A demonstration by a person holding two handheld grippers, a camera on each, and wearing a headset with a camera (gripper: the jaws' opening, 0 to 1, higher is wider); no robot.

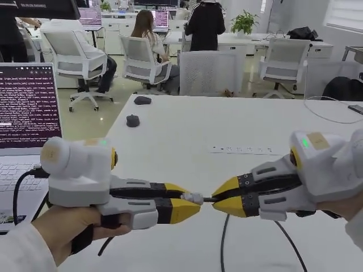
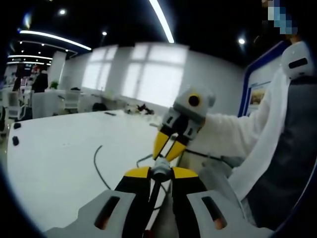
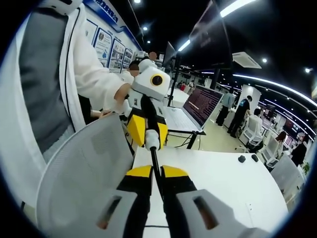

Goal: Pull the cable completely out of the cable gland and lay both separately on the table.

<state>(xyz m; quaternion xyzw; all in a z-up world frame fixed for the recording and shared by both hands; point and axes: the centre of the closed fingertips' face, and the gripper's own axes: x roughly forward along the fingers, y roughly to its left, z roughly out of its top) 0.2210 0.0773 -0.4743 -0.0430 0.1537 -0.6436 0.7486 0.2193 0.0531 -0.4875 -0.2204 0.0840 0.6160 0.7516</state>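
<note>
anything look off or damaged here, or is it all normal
Nothing stands out. The left gripper is shut on the white cable gland, and the right gripper pinches the black cable just beside it. The short stretch between them runs straight, with no visible kink. The slack trails down toward the table.

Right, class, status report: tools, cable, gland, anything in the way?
Left tool shut on gland. Right tool shut on cable. Cable not yet out, both held above table. Nothing blocking.
</note>
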